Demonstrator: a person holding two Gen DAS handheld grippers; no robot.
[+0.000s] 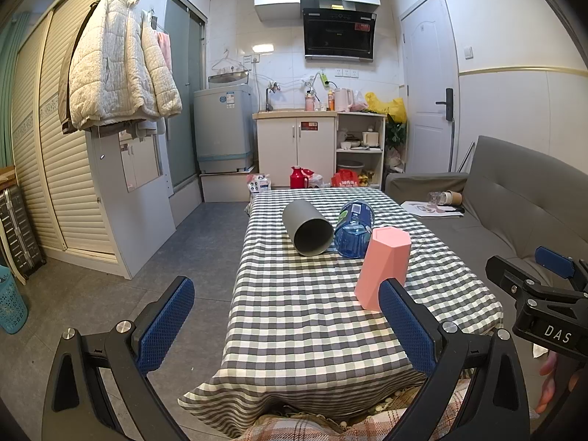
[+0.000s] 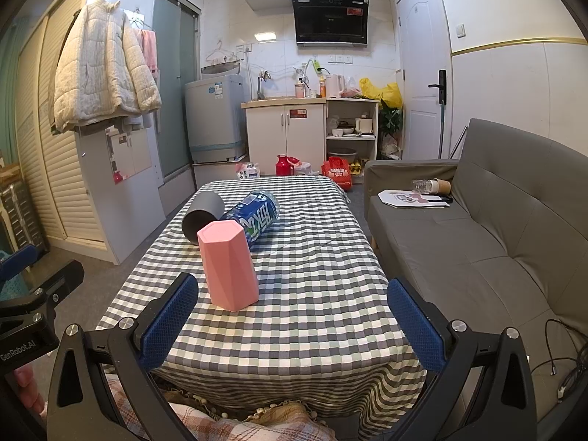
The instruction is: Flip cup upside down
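A pink faceted cup (image 1: 384, 266) stands on the checked table (image 1: 294, 312) with its closed end up; it also shows in the right wrist view (image 2: 228, 262). A grey cup (image 1: 308, 232) lies on its side behind it, mouth toward me, also in the right wrist view (image 2: 202, 211). My left gripper (image 1: 286, 323) is open and empty, held near the table's front edge, left of the pink cup. My right gripper (image 2: 294, 319) is open and empty, in front of the pink cup and slightly right of it. The right gripper also shows at the right edge of the left wrist view (image 1: 544, 294).
A blue water bottle (image 1: 353, 228) lies on its side beside the grey cup. A grey sofa (image 2: 477, 242) stands right of the table with papers and a cup on it. Kitchen cabinets, a washing machine and floor clutter are beyond the table's far end.
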